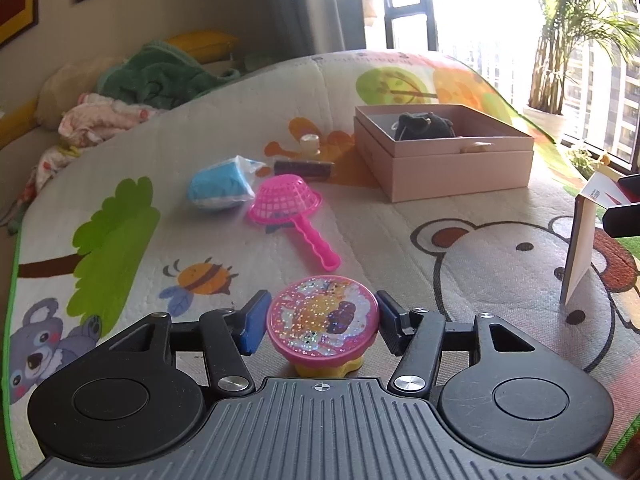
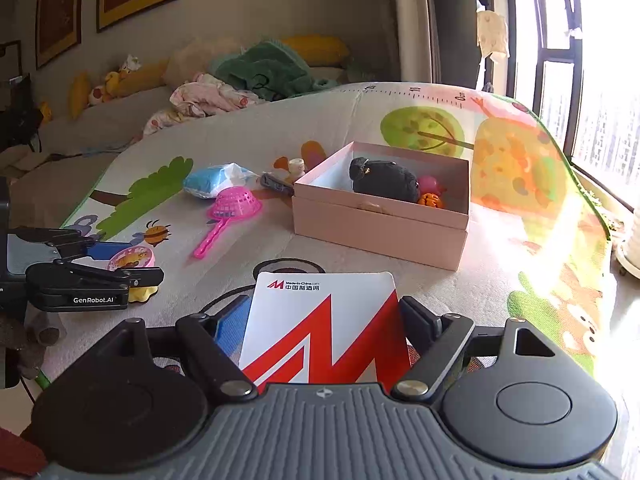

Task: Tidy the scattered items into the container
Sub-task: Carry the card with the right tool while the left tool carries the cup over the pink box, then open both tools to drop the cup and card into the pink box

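Observation:
My left gripper (image 1: 320, 314) is shut on a round pink toy with a glittery lid (image 1: 324, 334) and a yellow base; a pad presses each side of the lid just above the play mat. In the right wrist view this gripper (image 2: 120, 266) and toy (image 2: 132, 258) show at the left. My right gripper (image 2: 324, 322) is shut on a white and red card (image 2: 320, 344) held upright. The open pink box (image 1: 460, 172) (image 2: 376, 236) stands farther back and holds a black plush (image 2: 384, 180) and small pink and orange toys.
On the mat (image 1: 400, 240) left of the box lie a pink toy strainer (image 1: 288, 200), a blue packet (image 1: 218, 188), a dark bar (image 1: 304, 168) and a small bottle (image 1: 310, 144). Cushions and clothes are piled behind. A window and a potted plant (image 1: 556, 60) are at the right.

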`<state>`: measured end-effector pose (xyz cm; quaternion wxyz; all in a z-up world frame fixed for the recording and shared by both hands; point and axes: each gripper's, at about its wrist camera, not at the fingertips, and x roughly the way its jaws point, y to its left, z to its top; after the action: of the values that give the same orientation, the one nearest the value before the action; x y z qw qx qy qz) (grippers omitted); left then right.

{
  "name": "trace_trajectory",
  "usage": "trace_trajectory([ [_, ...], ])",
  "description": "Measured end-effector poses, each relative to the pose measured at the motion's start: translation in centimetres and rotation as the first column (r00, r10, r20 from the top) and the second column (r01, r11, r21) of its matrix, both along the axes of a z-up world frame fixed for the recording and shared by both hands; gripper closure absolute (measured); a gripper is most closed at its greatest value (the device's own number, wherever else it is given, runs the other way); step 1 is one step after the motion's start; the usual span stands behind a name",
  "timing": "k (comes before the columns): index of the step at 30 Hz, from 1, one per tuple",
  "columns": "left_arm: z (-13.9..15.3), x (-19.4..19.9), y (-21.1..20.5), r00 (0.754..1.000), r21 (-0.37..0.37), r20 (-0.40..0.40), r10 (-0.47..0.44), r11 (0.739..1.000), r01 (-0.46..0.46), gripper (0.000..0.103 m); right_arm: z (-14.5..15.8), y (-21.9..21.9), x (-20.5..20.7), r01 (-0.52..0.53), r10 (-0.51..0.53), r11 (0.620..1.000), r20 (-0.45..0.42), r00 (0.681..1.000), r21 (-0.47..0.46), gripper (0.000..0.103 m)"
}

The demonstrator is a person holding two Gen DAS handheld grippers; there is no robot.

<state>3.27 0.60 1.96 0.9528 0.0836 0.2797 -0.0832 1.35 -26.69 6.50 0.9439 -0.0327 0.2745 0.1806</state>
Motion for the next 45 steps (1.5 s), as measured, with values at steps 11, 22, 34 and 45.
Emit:
trace_trajectory([
  [11,7.2,-0.9,-6.2,0.961,0.033,0.183,-0.208,0.978,0.206,0.042,4.1,-1.8,-2.8,0.027,-0.027,1.0,0.129,0.991,0.007,0.023],
  [22,11.0,8.8,-10.9,0.923,0.008,0.275,-0.27,0.96,0.279,0.042,11.2,-5.4,5.7,0.043,-0.079,0.984,0.203,0.976,0.174,0.023],
  [34,4.6,21.3,-12.6,0.958,-0.06,0.074,-0.278,0.957,0.283,0.042,4.8,-6.2,23.0,0.152,-0.141,0.962,-0.065,0.988,0.226,0.023],
  [45,2.6,22.1,-12.0,0.96,-0.062,0.06,-0.273,0.959,0.277,0.009,0.5,-3.9,28.6,0.151,-0.121,0.965,-0.149,0.981,0.212,0.022],
])
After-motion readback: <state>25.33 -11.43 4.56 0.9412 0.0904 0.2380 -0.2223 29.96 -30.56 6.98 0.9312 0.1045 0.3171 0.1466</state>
